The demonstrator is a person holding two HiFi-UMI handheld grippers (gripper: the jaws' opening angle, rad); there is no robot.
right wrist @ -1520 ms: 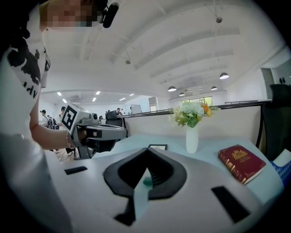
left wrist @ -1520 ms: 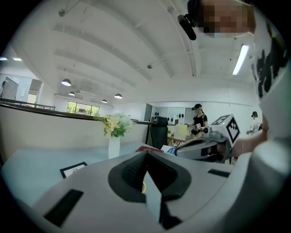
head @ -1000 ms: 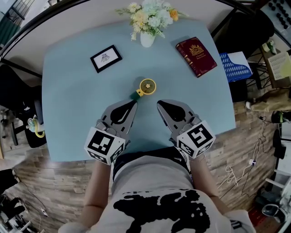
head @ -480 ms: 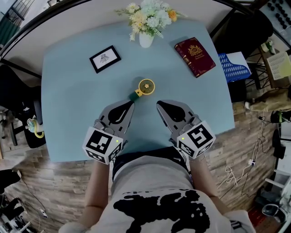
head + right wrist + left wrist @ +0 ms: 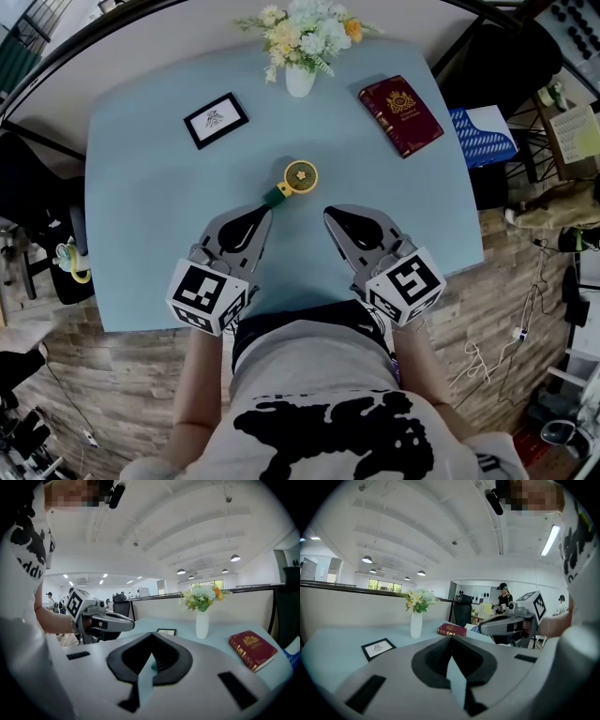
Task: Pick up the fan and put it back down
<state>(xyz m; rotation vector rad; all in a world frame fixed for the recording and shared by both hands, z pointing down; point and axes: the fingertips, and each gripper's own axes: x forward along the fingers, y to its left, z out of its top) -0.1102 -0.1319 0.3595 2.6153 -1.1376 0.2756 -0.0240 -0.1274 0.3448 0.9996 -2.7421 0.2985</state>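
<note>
One small fan (image 5: 296,178), a round yellow head on a short green handle, lies flat mid-way across the blue table (image 5: 141,216), with bare top all round it and every edge well off. Nearer the person than the fan, the left gripper (image 5: 263,212) and right gripper (image 5: 330,214) point toward it without touching, each with jaws closed on nothing. Beyond the fan are a flower vase (image 5: 300,80), a framed card (image 5: 217,120) and a red book (image 5: 403,114).

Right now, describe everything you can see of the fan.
The fan is a small handheld one, plastic-looking: round yellow head with a dark centre, short green handle. It lies flat on the light-blue table, handle pointing toward the left gripper, whose tip is very near it; contact cannot be told.
</note>
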